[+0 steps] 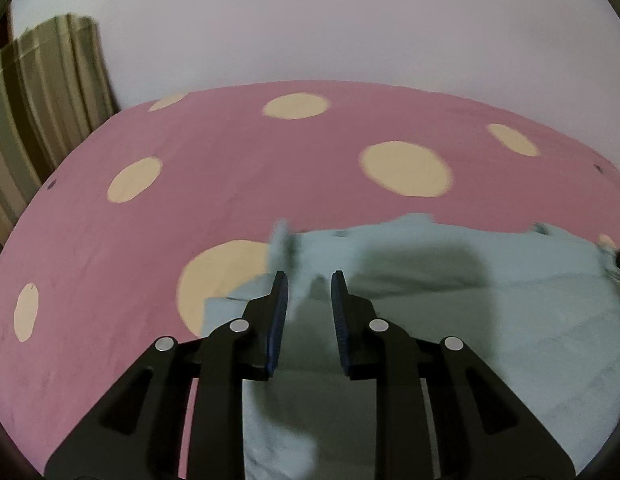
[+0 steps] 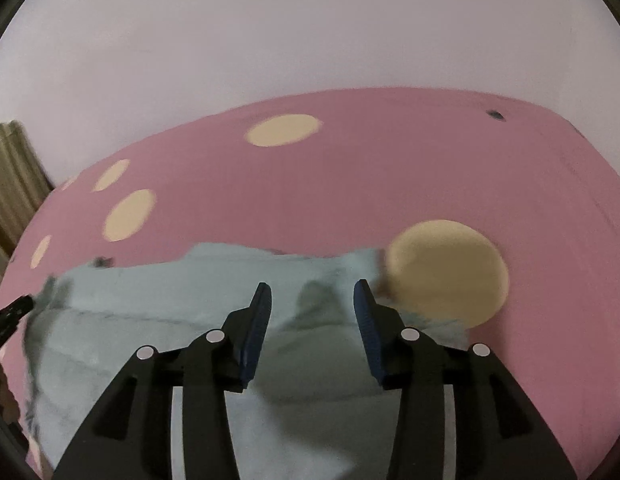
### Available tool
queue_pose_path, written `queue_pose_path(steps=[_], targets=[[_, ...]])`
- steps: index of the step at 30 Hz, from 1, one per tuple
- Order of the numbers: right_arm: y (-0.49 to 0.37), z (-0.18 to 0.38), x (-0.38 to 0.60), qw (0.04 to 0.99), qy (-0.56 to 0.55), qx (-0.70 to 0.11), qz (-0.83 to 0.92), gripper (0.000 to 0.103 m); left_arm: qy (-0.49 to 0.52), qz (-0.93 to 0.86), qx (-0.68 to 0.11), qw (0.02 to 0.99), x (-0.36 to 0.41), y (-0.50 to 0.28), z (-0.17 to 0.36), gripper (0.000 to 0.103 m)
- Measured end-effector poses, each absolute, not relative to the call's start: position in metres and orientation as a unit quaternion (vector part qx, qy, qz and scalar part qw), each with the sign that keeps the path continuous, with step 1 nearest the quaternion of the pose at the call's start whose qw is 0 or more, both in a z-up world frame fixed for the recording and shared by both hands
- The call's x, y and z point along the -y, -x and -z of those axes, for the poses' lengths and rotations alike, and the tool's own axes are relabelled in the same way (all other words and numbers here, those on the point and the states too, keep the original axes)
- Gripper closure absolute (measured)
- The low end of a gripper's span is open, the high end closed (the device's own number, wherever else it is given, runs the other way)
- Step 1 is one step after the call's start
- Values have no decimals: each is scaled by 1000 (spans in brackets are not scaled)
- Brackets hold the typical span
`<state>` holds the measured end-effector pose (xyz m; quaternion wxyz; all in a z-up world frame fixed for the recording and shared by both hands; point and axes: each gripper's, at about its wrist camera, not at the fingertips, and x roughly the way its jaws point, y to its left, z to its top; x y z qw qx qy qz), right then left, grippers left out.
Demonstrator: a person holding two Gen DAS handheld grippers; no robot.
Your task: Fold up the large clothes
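A light blue garment [image 1: 470,300] lies folded over on a pink bedsheet with cream dots [image 1: 229,168]. My left gripper [image 1: 310,276] hovers over the garment's left end, jaws apart. A blurred corner of the cloth [image 1: 283,248] hangs loose just past the left fingertip, and neither pad presses on it. In the right wrist view the same garment [image 2: 169,304] spreads below my right gripper [image 2: 313,285]. That gripper stands open above the garment's right end, with only cloth far below showing in the gap. The sheet [image 2: 350,184] shows beyond.
A striped green and tan curtain [image 1: 41,92] hangs at the left of the bed, also visible as the curtain [image 2: 9,168] in the right wrist view. A pale wall [image 1: 350,20] stands behind the bed. A large cream dot [image 2: 446,272] lies beside the garment's right end.
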<state>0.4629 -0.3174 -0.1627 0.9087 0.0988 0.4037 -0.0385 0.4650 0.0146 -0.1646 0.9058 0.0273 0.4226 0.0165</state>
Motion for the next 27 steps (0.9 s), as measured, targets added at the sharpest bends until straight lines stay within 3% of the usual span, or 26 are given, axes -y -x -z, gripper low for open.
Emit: queue_pose_path(steps=[7,16,22,27], targets=[[-465,172,252,902,-82,-424,-7,60,-12,17,-456,890,33,-453,189,80],[-482,226,232,892,-43,-449,7,59,-29,2,-465,885,43,-464,231,79],[-476,208,228,898,-35,-438,17,58,-51,-10,-452,891,47,-456,213,80],[-444,176,217,910,-52,-411,-1,58,9,19,-442,897,39,-428,186,63]])
